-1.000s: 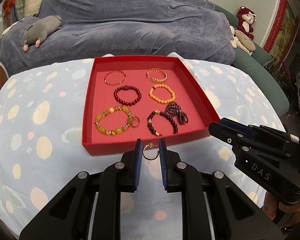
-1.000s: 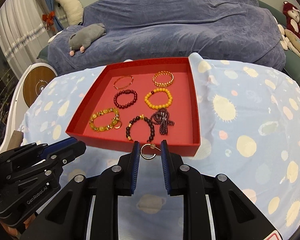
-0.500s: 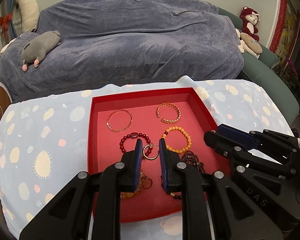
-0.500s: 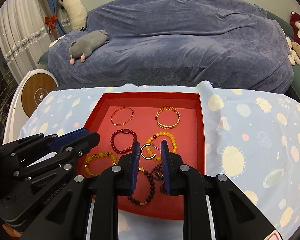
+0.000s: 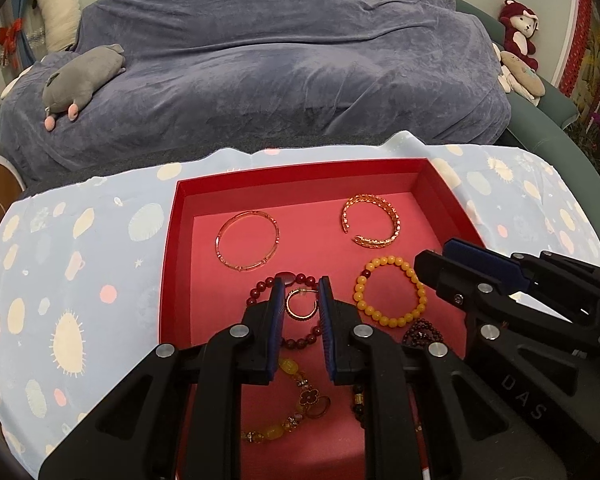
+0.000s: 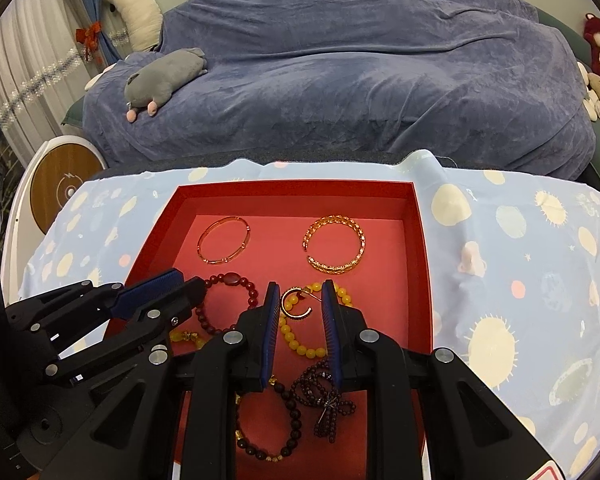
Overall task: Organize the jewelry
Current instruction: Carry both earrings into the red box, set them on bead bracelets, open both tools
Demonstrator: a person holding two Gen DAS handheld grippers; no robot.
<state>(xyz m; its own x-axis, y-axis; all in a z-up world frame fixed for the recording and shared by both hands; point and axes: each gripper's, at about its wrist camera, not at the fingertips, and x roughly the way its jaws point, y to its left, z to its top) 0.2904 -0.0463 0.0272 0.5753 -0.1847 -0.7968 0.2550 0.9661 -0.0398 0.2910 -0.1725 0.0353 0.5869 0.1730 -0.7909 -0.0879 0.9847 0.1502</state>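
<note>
A red tray point(image 5: 300, 172) point(image 6: 296, 194) on the spotted cloth holds several bracelets. My left gripper point(image 5: 301, 304) is shut on a small gold hoop earring point(image 5: 300, 307) and holds it above the dark red bead bracelet point(image 5: 260, 292). My right gripper point(image 6: 298, 304) is shut on another gold hoop earring point(image 6: 296, 306) above the yellow bead bracelet point(image 6: 300, 340). Each gripper shows in the other's view: the right point(image 5: 480, 276), the left point(image 6: 148, 292). A thin gold bangle point(image 5: 247, 245) and an open gold cuff point(image 5: 370, 226) lie at the back.
A dark bead bracelet point(image 6: 280, 432) and a knotted dark bead string point(image 6: 324, 396) lie at the tray's front. A blue-covered sofa point(image 5: 280, 60) with a grey plush toy point(image 5: 84, 80) stands behind the table. A round wooden disc point(image 6: 62, 188) is at the left.
Both grippers have moved forward from the tray's front edge to over the tray's middle, each still holding its earring.
</note>
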